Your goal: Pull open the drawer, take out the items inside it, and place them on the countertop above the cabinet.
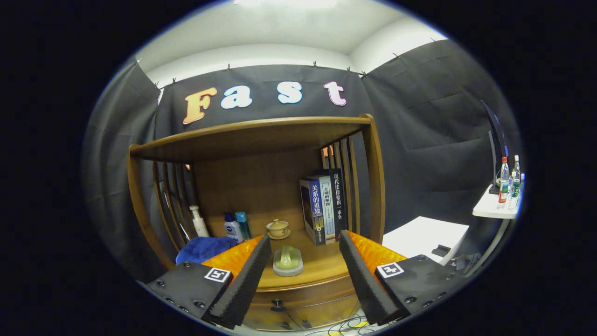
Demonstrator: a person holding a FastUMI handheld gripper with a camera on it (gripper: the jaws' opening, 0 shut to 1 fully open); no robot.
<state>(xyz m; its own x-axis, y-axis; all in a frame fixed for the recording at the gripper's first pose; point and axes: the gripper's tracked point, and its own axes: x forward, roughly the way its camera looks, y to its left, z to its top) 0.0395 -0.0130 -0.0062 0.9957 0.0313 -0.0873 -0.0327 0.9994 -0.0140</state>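
Gripper view: on the countertop [322,268], going left to right — a blue cloth [205,248] at the near left, a white pump bottle [199,221] behind it, two small bottles [237,227], a lidded tea cup [278,228] on its saucer, then upright books [324,205] at the right. The gripper [304,275] has its fingers spread wide, holding nothing; a pale green item [288,260] lies between them. Below, the drawer [298,298] looks closed, its knob [277,305] near.
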